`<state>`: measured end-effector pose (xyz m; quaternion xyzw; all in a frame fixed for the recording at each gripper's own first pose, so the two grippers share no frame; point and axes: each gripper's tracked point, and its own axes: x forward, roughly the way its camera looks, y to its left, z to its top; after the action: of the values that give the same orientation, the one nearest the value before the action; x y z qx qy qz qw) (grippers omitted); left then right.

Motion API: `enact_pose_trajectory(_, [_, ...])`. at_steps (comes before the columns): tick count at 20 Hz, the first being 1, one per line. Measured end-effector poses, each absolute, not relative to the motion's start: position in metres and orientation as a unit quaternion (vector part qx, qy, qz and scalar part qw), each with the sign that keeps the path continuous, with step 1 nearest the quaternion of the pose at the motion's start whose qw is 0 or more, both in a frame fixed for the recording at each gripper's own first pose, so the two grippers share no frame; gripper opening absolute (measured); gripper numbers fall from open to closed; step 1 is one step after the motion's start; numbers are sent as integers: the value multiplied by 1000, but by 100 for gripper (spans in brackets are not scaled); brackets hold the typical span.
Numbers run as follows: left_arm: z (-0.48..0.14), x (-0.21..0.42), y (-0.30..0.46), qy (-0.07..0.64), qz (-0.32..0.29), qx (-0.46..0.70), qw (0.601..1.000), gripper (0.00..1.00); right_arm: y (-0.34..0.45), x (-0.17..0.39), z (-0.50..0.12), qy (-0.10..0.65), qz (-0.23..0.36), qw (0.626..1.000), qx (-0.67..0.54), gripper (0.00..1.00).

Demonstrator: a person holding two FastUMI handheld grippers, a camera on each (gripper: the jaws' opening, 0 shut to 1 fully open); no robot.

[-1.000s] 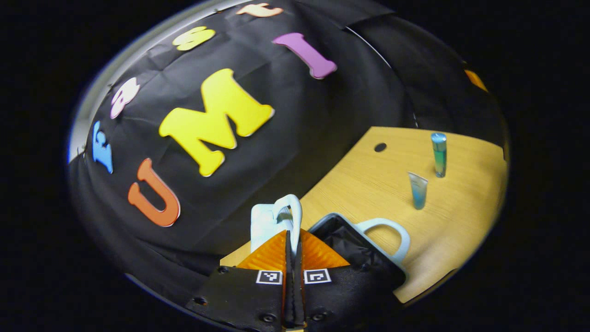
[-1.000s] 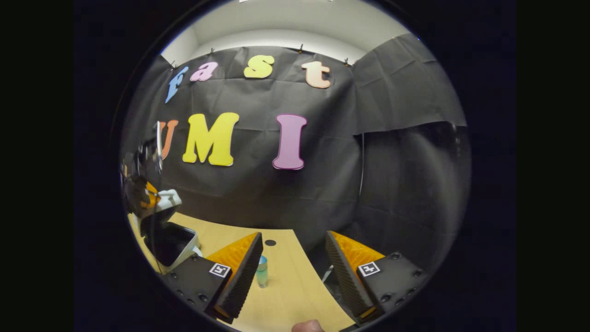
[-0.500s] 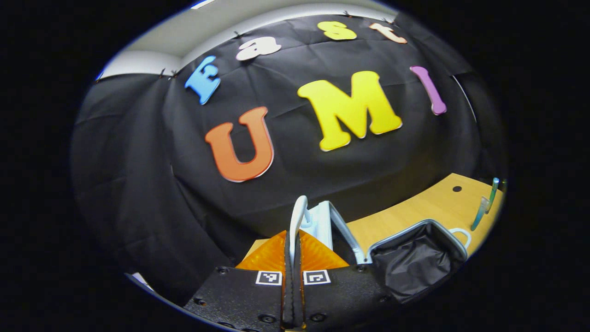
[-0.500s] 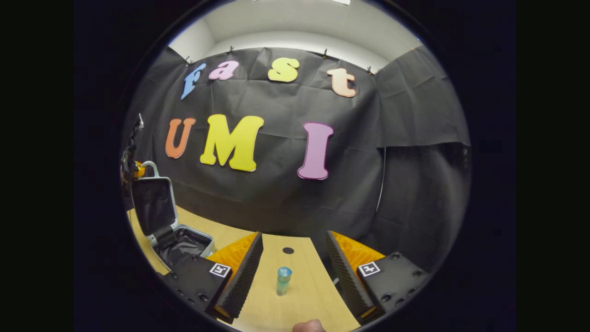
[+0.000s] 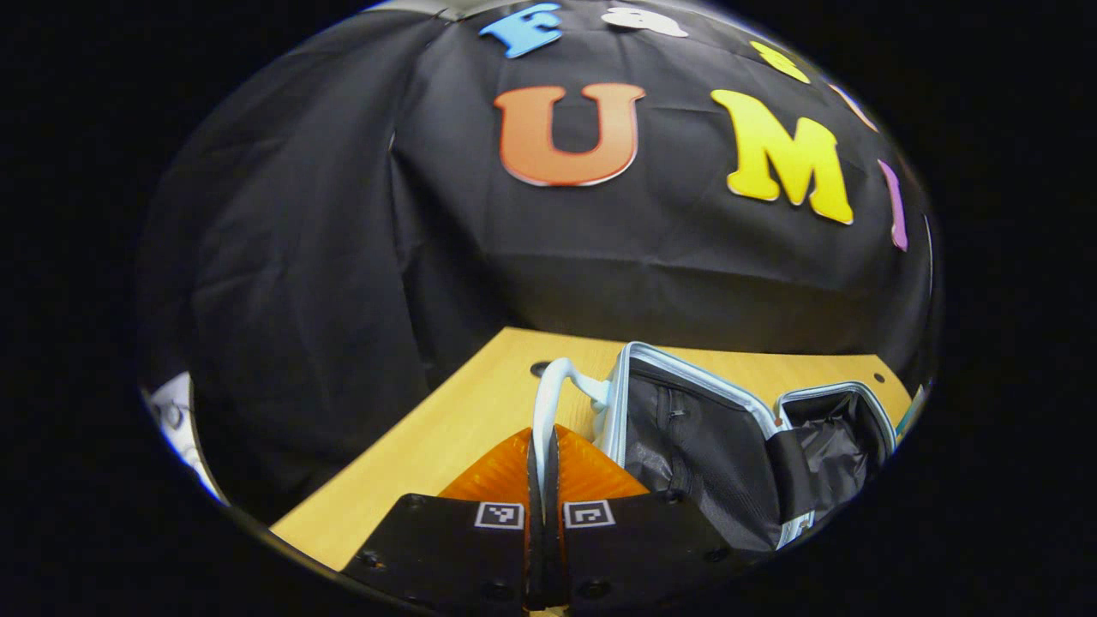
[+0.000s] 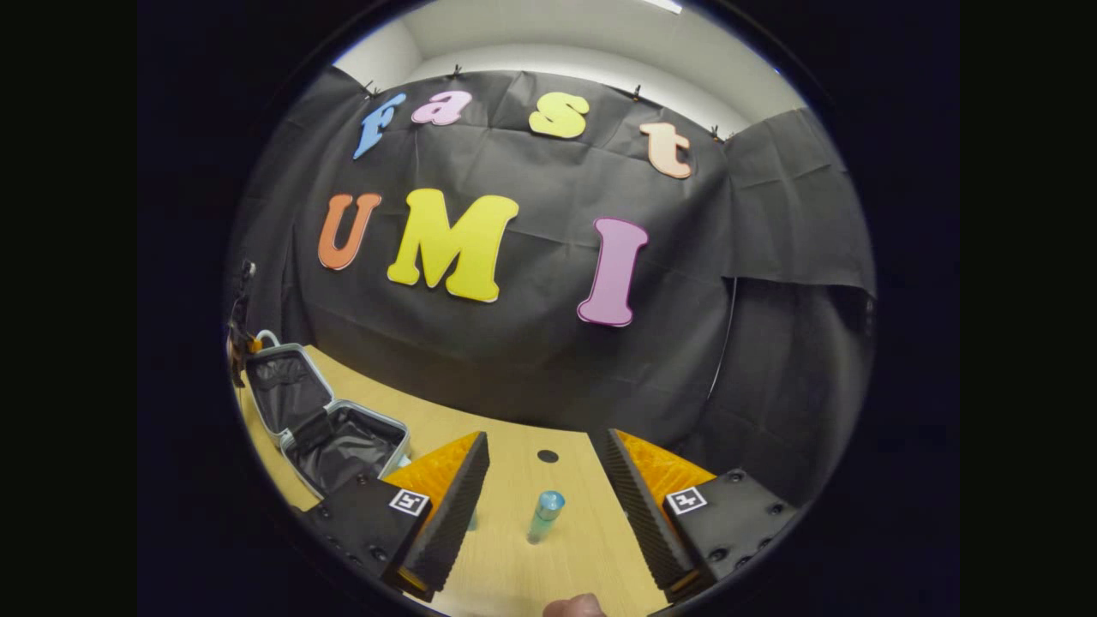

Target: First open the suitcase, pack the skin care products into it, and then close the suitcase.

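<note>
Light wooden table (image 6: 514, 446) bears the open pale-blue suitcase with black lining (image 5: 728, 437), lid laid back. Left gripper (image 5: 543, 463) pinches its white handle (image 5: 548, 394). Right gripper (image 6: 544, 488), fingers spread, hovers over upright blue-capped tube (image 6: 544, 514).

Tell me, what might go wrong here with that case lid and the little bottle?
The left gripper is shut on the thin handle of the suitcase lid; if it slips, the lid could drop hard. The open right gripper frames an upright bottle, which looks easy to knock over.
</note>
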<state>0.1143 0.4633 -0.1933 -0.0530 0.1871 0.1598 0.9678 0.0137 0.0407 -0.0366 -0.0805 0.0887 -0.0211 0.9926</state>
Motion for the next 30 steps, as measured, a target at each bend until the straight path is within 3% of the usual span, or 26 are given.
enact_pose_trajectory(5, [-261,104,463,241,150,-135,949,6,52,15,-41,97,-15,991,-91,81])
enact_pose_trajectory(9, [-267,97,474,247,164,-114,948,20,57,19,-44,100,-9,991,-89,81])
enact_pose_trajectory(10, [-262,97,475,247,170,-102,949,30,56,20,-44,99,-9,991,-86,81])
enact_pose_trajectory(11, [-251,95,473,238,170,-93,952,27,55,22,-44,99,-10,992,-84,81])
enact_pose_trajectory(13, [-213,92,461,207,163,-61,963,69,50,23,-48,100,-12,992,-74,81])
enact_pose_trajectory(14, [-196,91,451,195,157,-39,967,85,47,24,-50,100,-13,992,-69,81])
enact_pose_trajectory(16, [-161,89,426,169,153,-1,974,95,41,24,-52,98,-15,993,-60,81])
enact_pose_trajectory(19, [-114,79,366,125,157,35,979,95,26,23,-55,95,-18,994,-42,81])
enact_pose_trajectory(22, [-79,69,265,88,113,45,989,99,6,22,-64,99,-20,995,-23,82])
enact_pose_trajectory(30, [-71,54,41,71,23,16,997,99,-48,16,-76,97,-16,995,-2,81])
